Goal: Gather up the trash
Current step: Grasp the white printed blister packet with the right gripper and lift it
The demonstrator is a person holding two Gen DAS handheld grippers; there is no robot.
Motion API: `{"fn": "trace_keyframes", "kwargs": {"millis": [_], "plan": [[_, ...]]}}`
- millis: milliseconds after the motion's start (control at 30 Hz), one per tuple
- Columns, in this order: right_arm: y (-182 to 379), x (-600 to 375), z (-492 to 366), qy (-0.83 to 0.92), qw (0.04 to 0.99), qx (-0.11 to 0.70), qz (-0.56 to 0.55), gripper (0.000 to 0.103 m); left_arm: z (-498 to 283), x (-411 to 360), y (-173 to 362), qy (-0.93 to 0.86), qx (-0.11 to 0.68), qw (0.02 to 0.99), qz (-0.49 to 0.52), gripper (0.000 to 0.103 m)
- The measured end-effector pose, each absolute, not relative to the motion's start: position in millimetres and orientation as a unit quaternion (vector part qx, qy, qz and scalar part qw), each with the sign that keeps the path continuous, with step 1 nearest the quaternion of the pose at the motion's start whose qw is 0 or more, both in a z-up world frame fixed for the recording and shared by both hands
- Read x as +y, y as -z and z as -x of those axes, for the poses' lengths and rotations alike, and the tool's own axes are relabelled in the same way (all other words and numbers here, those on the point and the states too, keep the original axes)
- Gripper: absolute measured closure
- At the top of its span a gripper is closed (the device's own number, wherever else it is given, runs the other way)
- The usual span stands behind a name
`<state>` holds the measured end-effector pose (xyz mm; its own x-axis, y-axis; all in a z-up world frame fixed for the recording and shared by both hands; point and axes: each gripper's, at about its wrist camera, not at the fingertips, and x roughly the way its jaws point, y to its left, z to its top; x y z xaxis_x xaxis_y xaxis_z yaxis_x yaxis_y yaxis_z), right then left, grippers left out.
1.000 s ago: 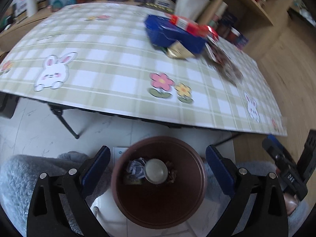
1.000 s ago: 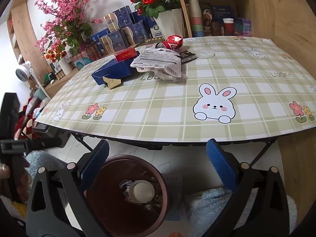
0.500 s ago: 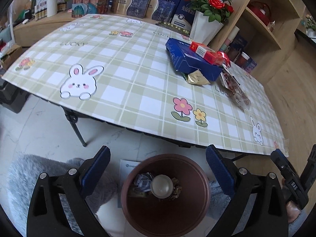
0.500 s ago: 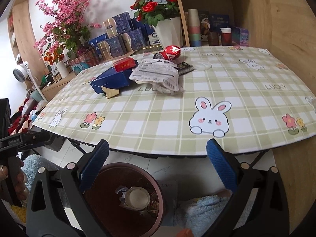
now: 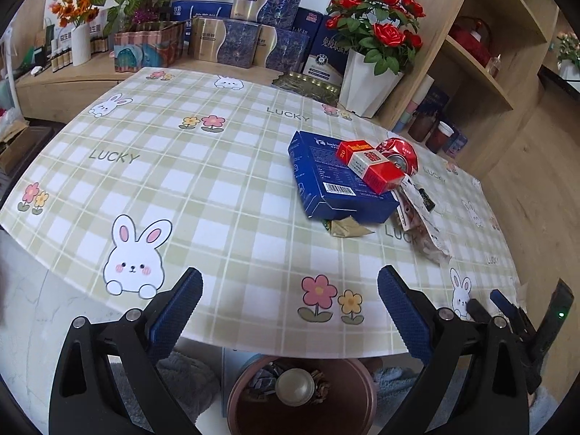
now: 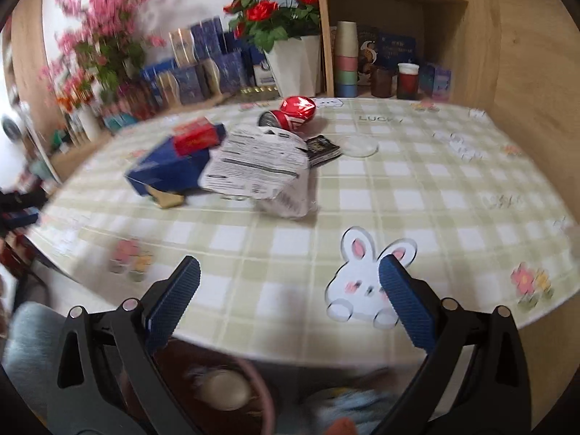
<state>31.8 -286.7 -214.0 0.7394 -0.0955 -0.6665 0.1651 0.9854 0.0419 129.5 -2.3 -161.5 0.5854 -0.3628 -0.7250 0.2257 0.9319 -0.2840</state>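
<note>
The left gripper [image 5: 288, 299] hangs over the near edge of the bench [image 5: 217, 188], its jaws spread wide with nothing between them. The right gripper [image 6: 290, 290] is likewise above the near edge, jaws spread and empty; its view is smeared by motion, so fine detail there is uncertain.

The trash sits in a cluster on the plaid, rabbit-printed cloth, well apart from both grippers. A flat blue carton [image 5: 333, 181] lies with a red-and-white cigarette pack [image 5: 369, 166] resting on top of it. A crumpled gold wrapper [image 5: 346, 227] pokes out from under the carton's near edge. A crushed red can [image 5: 398, 154] lies on its side just beyond the pack. A printed plastic snack bag [image 6: 257, 165] leans against the carton's side, and past it lie a small dark packet [image 6: 322, 146] and what looks like a clear round lid [image 6: 357, 148].

Below the bench edge, on the floor, stands a brown round bin [image 5: 301, 395] holding a pale round lid [image 5: 294, 386] and scraps. The bin lies between the left gripper's fingers in that view.
</note>
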Motion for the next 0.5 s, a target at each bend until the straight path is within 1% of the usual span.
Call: {"fn": "trace_keyframes", "kwargs": {"millis": [167,300,333,400,433,467,500], "plan": [[222,-268,-74,0.063,0.931,0.355,0.051,0.006,-137,-11,175,0.168,0.441,0.877,0.087,0.008],[229,-257,-115,0.054,0.922,0.368,0.108,0.006,-140,-11,187,0.166,0.452,0.872,0.088,0.008],[230,-258,-124,0.055,0.92,0.371,0.112,0.006,-141,-11,189,0.165,0.454,0.871,0.09,0.008],[230,-265,-140,0.037,0.921,0.38,0.083,0.006,-142,-9,193,0.164,0.457,0.869,0.092,0.008],[229,-266,-144,0.033,0.92,0.382,0.075,0.008,-142,-8,193,0.163,0.456,0.87,0.09,0.008],[229,-270,-150,0.028,0.919,0.388,0.065,0.017,-142,-8,194,0.164,0.454,0.871,0.087,0.008],[228,-271,-152,0.025,0.916,0.395,0.061,0.024,-142,-8,194,0.166,0.453,0.872,0.085,0.008]]}}
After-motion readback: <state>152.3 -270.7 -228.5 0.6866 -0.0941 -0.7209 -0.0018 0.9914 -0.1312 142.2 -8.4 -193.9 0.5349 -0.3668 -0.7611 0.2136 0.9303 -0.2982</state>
